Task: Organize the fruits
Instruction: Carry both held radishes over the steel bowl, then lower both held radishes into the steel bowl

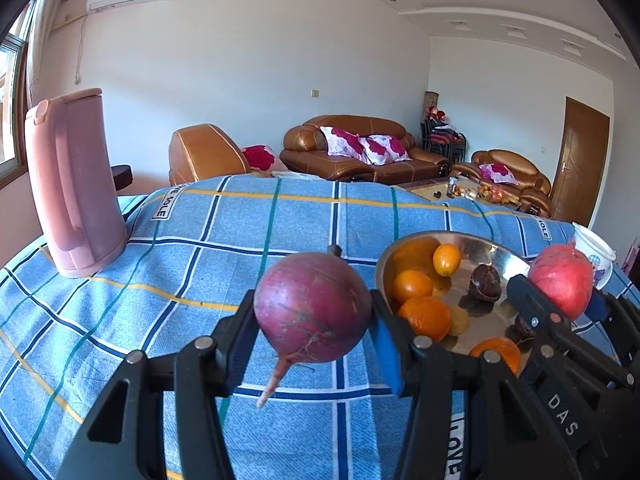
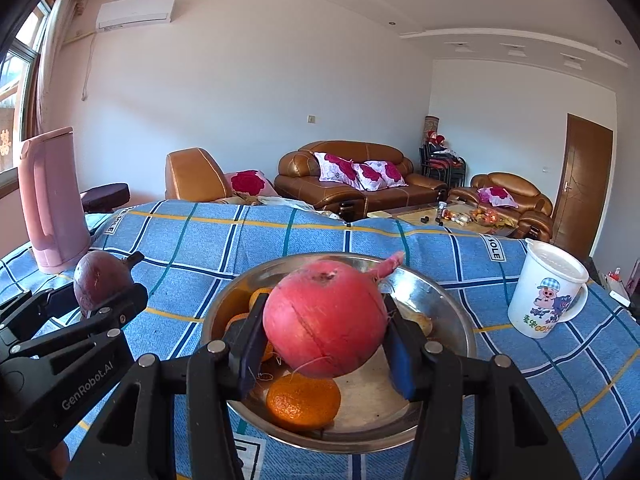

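Both loaded: left gripper (image 1: 314,312) clamps purple radish (image 1: 313,307), right gripper (image 2: 326,330) clamps red radish (image 2: 326,318) above bowl (image 2: 452,308). Firm, heavy, smooth; grip the widest girth.

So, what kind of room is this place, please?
Most likely a home living room: brown leather sofas with floral cushions stand behind the work table, which wears a blue checked cloth, and an air conditioner hangs on the wall.
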A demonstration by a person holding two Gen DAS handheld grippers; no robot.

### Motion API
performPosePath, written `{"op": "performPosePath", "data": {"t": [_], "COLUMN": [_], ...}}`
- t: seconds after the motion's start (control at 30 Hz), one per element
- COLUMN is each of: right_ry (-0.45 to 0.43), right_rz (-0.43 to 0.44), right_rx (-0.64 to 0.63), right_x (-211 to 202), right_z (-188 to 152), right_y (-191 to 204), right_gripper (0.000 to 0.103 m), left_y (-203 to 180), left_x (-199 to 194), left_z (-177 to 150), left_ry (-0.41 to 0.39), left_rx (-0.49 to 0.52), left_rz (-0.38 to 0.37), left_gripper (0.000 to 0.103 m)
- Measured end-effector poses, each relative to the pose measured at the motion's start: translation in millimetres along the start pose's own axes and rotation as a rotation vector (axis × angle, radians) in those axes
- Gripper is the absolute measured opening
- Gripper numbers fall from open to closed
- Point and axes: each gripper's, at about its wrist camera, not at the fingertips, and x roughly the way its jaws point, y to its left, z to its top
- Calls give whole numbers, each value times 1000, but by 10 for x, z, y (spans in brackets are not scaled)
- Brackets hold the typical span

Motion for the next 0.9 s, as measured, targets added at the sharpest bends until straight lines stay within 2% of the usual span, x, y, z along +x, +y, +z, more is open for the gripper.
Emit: {"op": "performPosePath", "data": {"t": [0.9], "right_ry": [42], "right_rz": [-71], "right_rx": [38], "right_x": [245], "right_z": [43], "right_y": [-488], "right_gripper": [55], "left_y": [-609], "left_x": [172], "left_z": [93], "left_ry": [18], "left_rx": [60], "left_rz": [-74], "left_gripper": [55]}}
